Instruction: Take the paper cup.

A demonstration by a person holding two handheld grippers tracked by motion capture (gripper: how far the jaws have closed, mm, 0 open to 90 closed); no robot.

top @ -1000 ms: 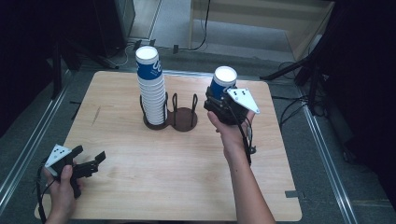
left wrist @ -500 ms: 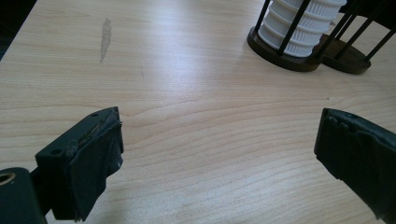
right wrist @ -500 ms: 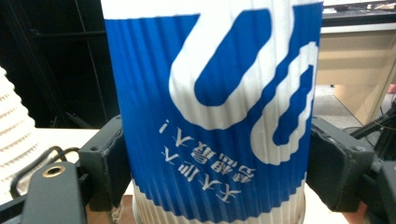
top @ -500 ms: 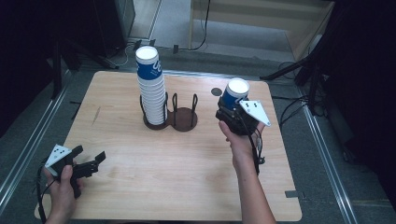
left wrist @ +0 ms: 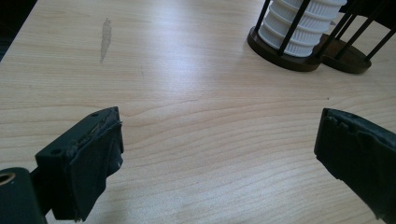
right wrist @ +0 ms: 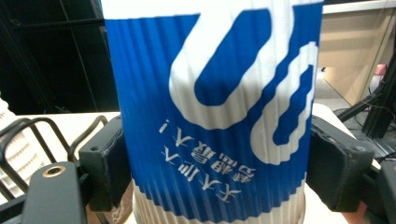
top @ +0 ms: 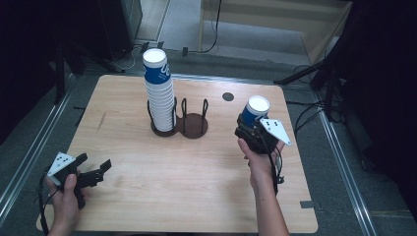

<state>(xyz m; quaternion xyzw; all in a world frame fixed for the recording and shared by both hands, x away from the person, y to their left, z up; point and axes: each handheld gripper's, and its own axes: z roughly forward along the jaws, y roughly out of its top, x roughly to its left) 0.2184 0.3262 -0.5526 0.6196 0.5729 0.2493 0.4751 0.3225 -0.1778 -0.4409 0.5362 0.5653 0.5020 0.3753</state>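
Note:
A blue-and-white ribbed paper cup [top: 255, 113] [right wrist: 212, 112] stands upside down in my right gripper [top: 252, 129], which is shut on its lower part over the right side of the table. In the right gripper view both jaws press the cup's sides. A tall stack of the same cups [top: 160, 91] [left wrist: 301, 25] fills the left ring of a dark wire cup holder [top: 192, 125]; its right ring holds nothing. My left gripper [top: 93, 173] [left wrist: 219, 154] rests low at the table's front left, open, with bare wood between its jaws.
The wooden table [top: 147, 196] has a small dark round hole [top: 227, 96] near its back right edge and a grey scuff [left wrist: 106, 37] at the left. Metal rails and cables run along the floor around it.
My right gripper has carried the cup away from the holder, toward the front right and lower. The left gripper has stayed put.

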